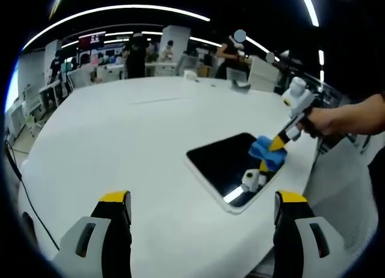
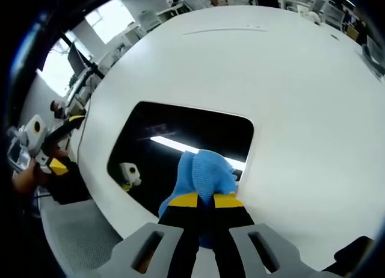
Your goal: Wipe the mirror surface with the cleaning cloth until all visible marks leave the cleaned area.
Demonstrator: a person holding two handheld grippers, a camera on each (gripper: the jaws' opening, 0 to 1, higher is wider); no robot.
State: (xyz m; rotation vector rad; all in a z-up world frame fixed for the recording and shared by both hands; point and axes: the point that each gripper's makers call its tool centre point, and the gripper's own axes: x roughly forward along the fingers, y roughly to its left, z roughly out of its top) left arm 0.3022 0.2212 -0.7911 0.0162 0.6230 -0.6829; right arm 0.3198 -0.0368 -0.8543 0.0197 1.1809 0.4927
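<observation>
The mirror (image 1: pixel 224 163) is a dark rounded slab lying flat on the white table (image 1: pixel 120 139). A blue cloth (image 1: pixel 265 151) rests on its far right part. My right gripper (image 1: pixel 277 145) comes in from the right in a hand (image 1: pixel 319 118) and is pressed on the cloth. In the right gripper view the jaws of my right gripper (image 2: pixel 204 201) are shut on the cloth (image 2: pixel 207 169), which lies on the mirror (image 2: pixel 174 133) near its edge. My left gripper (image 1: pixel 203 200) is open and holds nothing, short of the mirror's near edge. It also appears as the left gripper (image 2: pixel 65 142) beyond the table's rim.
Ceiling lights and a gripper part (image 2: pixel 128 173) reflect in the glass. The table edge (image 1: pixel 313 169) runs close beside the mirror. Desks and standing people (image 1: pixel 135 52) fill the room behind. A thin seam (image 2: pixel 225 30) crosses the far tabletop.
</observation>
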